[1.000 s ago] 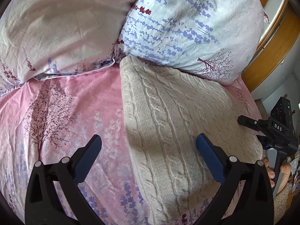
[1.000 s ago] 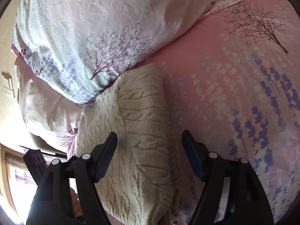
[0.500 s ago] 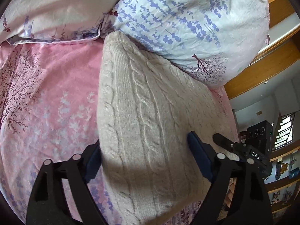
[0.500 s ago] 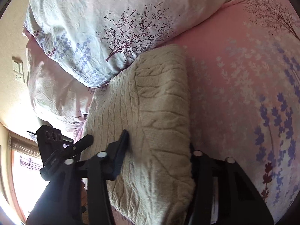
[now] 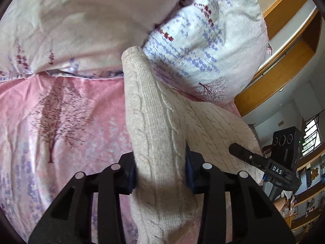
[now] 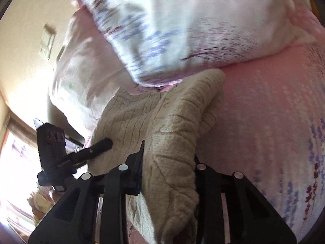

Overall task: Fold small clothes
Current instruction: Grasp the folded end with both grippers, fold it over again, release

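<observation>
Left wrist view: the left gripper [image 5: 159,174] has its jaws closing on a raised fold of the beige cable-knit sweater [image 5: 154,122], the knit pinched between the blue pads. The sweater lies on the pink floral bedsheet [image 5: 61,122], its far end touching the white lavender-print pillow [image 5: 203,46]. The right gripper [image 5: 264,160] shows at the sweater's right edge.

Right wrist view: the right gripper [image 6: 168,166] has its jaws closing on another bunched fold of the sweater [image 6: 178,126], fabric pressed between them. The pillow [image 6: 182,30] is blurred above; the left gripper [image 6: 95,148] reaches onto the knit from the left.
</observation>
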Tool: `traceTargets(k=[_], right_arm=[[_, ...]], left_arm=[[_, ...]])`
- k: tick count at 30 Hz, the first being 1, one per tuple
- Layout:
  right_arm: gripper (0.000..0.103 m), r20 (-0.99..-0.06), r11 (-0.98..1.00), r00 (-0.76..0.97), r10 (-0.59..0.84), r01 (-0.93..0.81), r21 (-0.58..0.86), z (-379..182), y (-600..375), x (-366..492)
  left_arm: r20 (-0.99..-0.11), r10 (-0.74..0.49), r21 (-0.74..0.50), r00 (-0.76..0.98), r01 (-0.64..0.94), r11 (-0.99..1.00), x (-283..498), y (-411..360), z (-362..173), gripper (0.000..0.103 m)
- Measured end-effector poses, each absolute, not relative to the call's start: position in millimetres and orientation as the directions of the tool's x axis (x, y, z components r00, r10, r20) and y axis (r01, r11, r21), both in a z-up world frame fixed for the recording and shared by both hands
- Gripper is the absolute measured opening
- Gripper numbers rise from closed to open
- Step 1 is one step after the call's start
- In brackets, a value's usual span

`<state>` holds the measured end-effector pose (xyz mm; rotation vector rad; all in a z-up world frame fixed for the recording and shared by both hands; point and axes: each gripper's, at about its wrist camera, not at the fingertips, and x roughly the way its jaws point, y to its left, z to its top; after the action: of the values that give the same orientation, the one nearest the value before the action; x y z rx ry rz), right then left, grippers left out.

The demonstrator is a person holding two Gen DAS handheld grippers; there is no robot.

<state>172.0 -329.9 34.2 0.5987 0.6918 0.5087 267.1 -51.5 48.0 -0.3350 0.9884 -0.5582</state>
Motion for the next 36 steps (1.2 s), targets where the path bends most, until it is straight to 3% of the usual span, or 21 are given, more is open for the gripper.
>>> traceTargets(k=[5, 8, 9, 13, 16, 19, 20, 22, 25, 29, 33, 35, 36], right_arm=[[0.029, -0.425, 0.746, 0.661, 0.619, -0.325, 0.581, 39.1, -283.8, 175.5], [0.032, -0.533, 0.781, 0.605, 0.592, -0.265, 0.566, 11.6, -265.1, 198.3], [0.039, -0.553, 0.79, 0.599, 0.579, -0.245, 0.562, 6.1, -262.1, 202.3], [0.049, -0.537, 0.721, 0.547, 0.643, -0.196, 0.664, -0.5, -280.3, 206.1], [0.051, -0.502, 0.691, 0.58, 0.642, -0.153, 0.706, 2.7, -304.2, 199.5], [0.051, -0.453, 0.643, 0.614, 0.646, -0.118, 0.757, 2.9, -319.3, 198.2], [0.049, -0.447, 0.632, 0.613, 0.652, -0.112, 0.767, 1.8, -320.1, 200.7], [0.012, -0.428, 0.619, 0.599, 0.677, -0.148, 0.771, 1.0, -314.5, 206.0], [0.01, -0.49, 0.719, 0.66, 0.569, -0.11, 0.686, 7.3, -307.2, 205.2], [0.009, -0.53, 0.717, 0.664, 0.528, -0.016, 0.696, -5.5, -314.4, 215.4], [0.015, -0.544, 0.717, 0.644, 0.538, -0.01, 0.697, -4.7, -315.1, 212.2], [0.026, -0.513, 0.704, 0.656, 0.554, -0.04, 0.709, 5.7, -320.3, 194.4], [0.039, -0.494, 0.694, 0.658, 0.568, -0.059, 0.718, 8.2, -322.9, 186.2]], left_arm=[[-0.684, -0.559, -0.518, 0.47, 0.227, 0.825, 252.6, 5.0, 42.3, 0.039], [-0.739, -0.53, -0.53, 0.415, 0.128, 0.838, 260.8, 27.6, 11.4, 0.043], [-0.729, -0.552, -0.559, 0.405, 0.113, 0.821, 264.0, 32.3, 4.3, 0.048], [-0.726, -0.546, -0.552, 0.418, 0.119, 0.825, 264.2, 47.0, 11.7, 0.055], [-0.726, -0.458, -0.458, 0.514, 0.136, 0.879, 254.5, 52.6, 37.3, 0.055], [-0.69, -0.449, -0.429, 0.567, 0.179, 0.885, 236.6, 53.8, 56.2, 0.057], [-0.682, -0.452, -0.415, 0.575, 0.205, 0.887, 230.0, 48.1, 62.4, 0.058], [-0.678, -0.464, -0.384, 0.57, 0.264, 0.885, 220.7, 31.9, 69.9, 0.063], [-0.697, -0.484, -0.354, 0.529, 0.333, 0.874, 214.7, 7.9, 68.0, 0.063], [-0.732, -0.455, -0.296, 0.507, 0.365, 0.883, 211.5, -12.9, 55.5, 0.063], [-0.735, -0.431, -0.255, 0.524, 0.376, 0.891, 198.8, -11.1, 55.4, 0.063], [-0.721, -0.448, -0.269, 0.528, 0.383, 0.884, 190.2, -5.9, 58.9, 0.063], [-0.715, -0.45, -0.265, 0.535, 0.388, 0.883, 185.0, -3.5, 60.9, 0.063]])
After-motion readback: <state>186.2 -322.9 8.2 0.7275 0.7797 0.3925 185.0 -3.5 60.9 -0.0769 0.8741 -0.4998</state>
